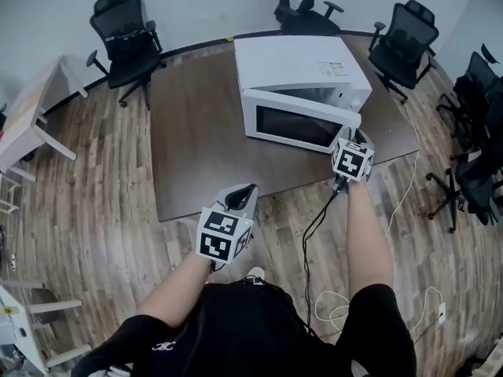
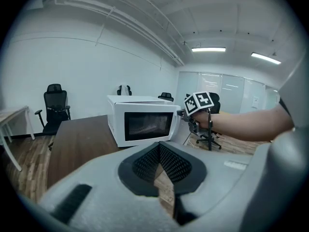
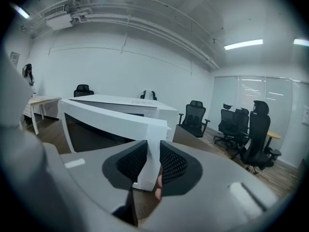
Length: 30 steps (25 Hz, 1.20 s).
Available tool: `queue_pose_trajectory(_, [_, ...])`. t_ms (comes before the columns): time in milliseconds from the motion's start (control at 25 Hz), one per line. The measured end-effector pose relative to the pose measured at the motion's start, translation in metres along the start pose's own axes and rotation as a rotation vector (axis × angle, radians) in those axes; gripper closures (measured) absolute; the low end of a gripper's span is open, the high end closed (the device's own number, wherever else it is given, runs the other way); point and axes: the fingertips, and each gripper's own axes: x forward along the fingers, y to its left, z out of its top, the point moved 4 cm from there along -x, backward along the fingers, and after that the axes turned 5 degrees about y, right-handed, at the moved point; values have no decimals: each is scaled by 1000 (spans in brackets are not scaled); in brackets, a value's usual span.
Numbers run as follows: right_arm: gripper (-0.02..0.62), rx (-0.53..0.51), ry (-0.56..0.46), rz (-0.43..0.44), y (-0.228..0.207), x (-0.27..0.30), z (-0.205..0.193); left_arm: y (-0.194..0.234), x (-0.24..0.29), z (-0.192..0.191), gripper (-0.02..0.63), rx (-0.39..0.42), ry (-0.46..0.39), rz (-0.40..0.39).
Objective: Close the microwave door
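Microwave door ajar, right tongs on its free edge.

The white, boxy microwave (image 1: 302,61) sits lengthwise across the dark, wood-grain bench (image 1: 196,132), its front facing the person. Its smooth door (image 1: 302,124) with a dark window (image 1: 295,126) is hinged on the left and swung slightly out on the right. What is inside cannot be seen. The right tongs (image 3: 153,153) are clamped on the door's right edge. The left tongs (image 2: 158,146) hang short of the bench, tips together with nothing between them.

Free tabletop (image 1: 196,132) left of ajar microwave door (image 1: 302,124); office chairs (image 1: 402,36) around the table.
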Motion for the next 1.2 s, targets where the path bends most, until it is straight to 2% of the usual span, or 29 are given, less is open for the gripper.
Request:
queue_pose_trajectory(160, [518, -57, 7, -2, 8, 19, 11, 8, 1, 1, 595, -8, 6, 27])
queue_pose_trajectory(680, [512, 14, 40, -5, 2, 79, 33, 34, 1, -3, 595, -40, 20, 122])
queue_pose_trajectory(960, [520, 54, 73, -36, -1, 97, 37, 46, -3, -7, 595, -62, 27, 157])
queue_pose_trajectory(1200, [518, 16, 60, -32, 1, 102, 40, 50, -6, -8, 595, -75, 23, 170])
